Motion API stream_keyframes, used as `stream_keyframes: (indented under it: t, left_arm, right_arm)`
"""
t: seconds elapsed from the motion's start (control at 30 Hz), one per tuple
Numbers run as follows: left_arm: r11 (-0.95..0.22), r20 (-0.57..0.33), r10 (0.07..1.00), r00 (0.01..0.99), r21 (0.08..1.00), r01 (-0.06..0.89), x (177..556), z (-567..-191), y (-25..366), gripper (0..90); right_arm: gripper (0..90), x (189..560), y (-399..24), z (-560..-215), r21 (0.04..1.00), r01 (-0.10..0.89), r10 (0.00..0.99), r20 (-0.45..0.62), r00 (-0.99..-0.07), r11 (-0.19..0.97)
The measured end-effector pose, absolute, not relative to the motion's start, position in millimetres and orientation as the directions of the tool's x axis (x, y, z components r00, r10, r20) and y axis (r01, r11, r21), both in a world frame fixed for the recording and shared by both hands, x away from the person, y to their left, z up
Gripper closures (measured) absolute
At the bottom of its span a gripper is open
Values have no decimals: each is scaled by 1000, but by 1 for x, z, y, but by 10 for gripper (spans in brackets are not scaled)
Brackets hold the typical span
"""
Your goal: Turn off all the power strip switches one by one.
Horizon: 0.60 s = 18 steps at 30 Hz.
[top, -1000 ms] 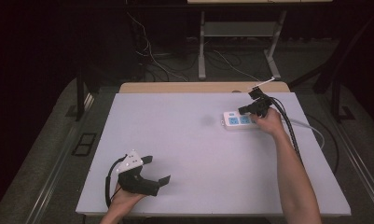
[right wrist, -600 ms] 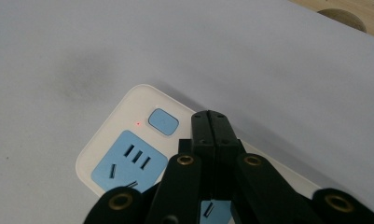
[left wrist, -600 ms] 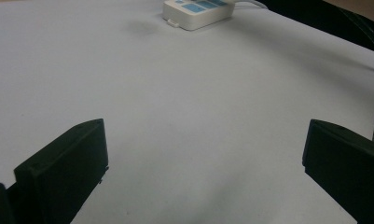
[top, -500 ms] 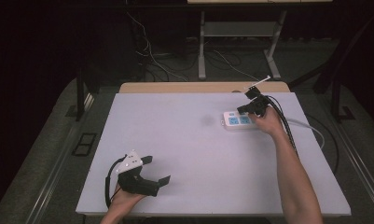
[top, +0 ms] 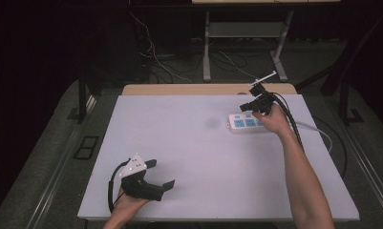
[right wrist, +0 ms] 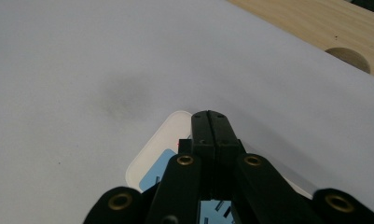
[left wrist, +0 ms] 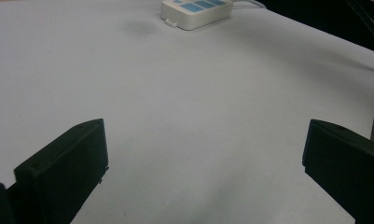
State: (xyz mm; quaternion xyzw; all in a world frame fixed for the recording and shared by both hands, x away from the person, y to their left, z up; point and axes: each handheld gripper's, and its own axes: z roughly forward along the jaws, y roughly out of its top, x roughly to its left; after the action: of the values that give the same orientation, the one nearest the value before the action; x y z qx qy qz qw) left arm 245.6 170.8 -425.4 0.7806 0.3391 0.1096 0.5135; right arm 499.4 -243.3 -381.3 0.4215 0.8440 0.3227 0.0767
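Observation:
A white power strip [top: 241, 123] with blue socket faces lies on the far right part of the white table [top: 203, 157]. My right gripper [top: 245, 106] is shut with nothing between its jaws, and its tips hover over the strip's left end. In the right gripper view the closed tips [right wrist: 209, 116] sit just above the rounded end of the strip [right wrist: 152, 161], beside a small red mark. My left gripper [top: 161, 174] is open near the table's front left, resting low over bare tabletop. In the left gripper view its jaws [left wrist: 205, 154] stand wide apart, with the power strip [left wrist: 196, 11] far ahead.
A wooden board [top: 179, 89] runs along the table's far edge, with a round hole [right wrist: 348, 58] in it. The strip's white cord [top: 323, 134] trails off the right side. Cables and desk legs [top: 207, 47] lie on the dark floor behind.
My right gripper has shifted slightly farther and higher over the power strip's end. The left gripper has not moved.

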Motion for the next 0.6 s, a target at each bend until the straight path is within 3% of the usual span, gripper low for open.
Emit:
stream_keyframes:
  t: [0.6]
  left_arm:
    - [-236,-178,646,743,879,415,244,-425,172,0]
  right_arm:
    - [900,506,-233,-403,572,688,760,163,-629,447]
